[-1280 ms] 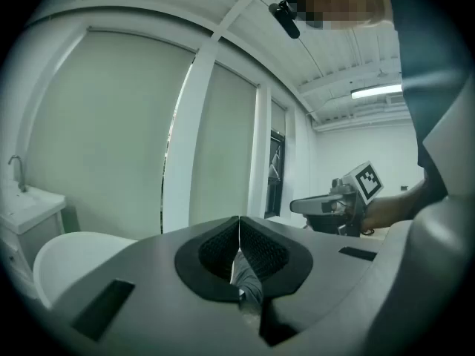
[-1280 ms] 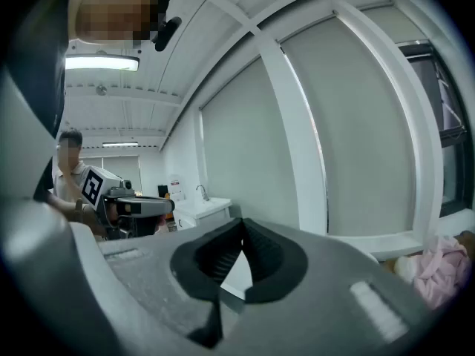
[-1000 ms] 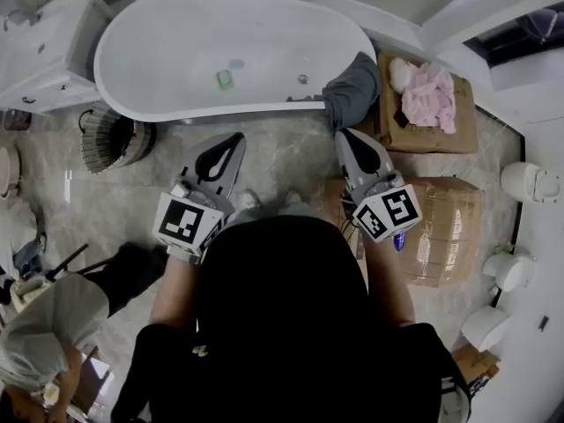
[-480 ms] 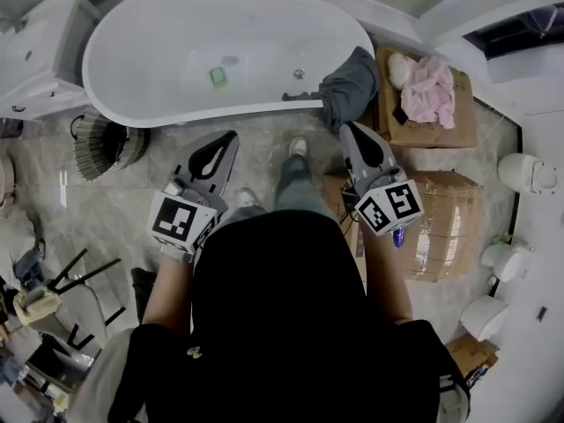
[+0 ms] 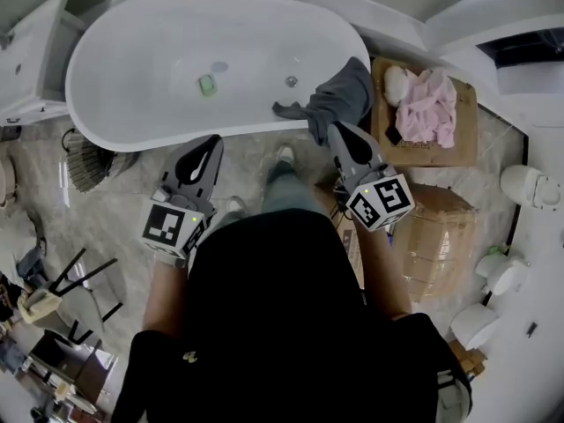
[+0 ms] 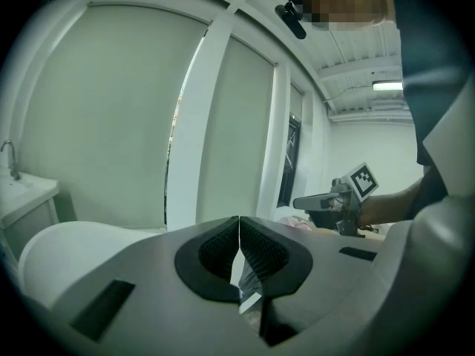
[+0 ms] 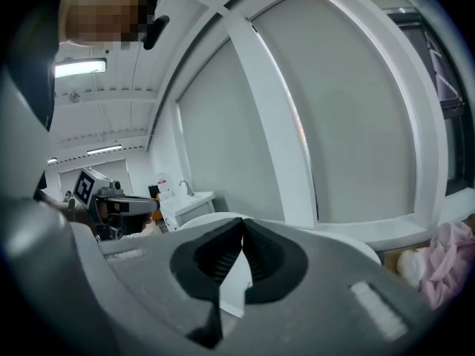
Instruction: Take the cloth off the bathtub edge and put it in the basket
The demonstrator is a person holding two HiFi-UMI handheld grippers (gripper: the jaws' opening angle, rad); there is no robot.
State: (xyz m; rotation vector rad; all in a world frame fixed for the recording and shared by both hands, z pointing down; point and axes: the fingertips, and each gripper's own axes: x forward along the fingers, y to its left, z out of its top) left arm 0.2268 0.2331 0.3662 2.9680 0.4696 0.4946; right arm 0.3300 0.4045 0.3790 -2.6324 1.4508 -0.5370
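Soft, even light fills the head view; the white bathtub (image 5: 132, 69) looks slightly washed out, with thin shadow below its rim. Both gripper views bulge and darken toward their corners; a ceiling strip lamp (image 7: 80, 67) glares, and the nearest foreground seems blurred.

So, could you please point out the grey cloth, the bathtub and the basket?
grey cloth (image 5: 339, 95), head view, on its bunched middle over the tub edge.
bathtub (image 5: 141, 69), head view, on the bare inner wall.
basket (image 5: 88, 159), head view, on its ribbed side.

Overhead, two low; bathtub (image 5: 123, 77) shared.
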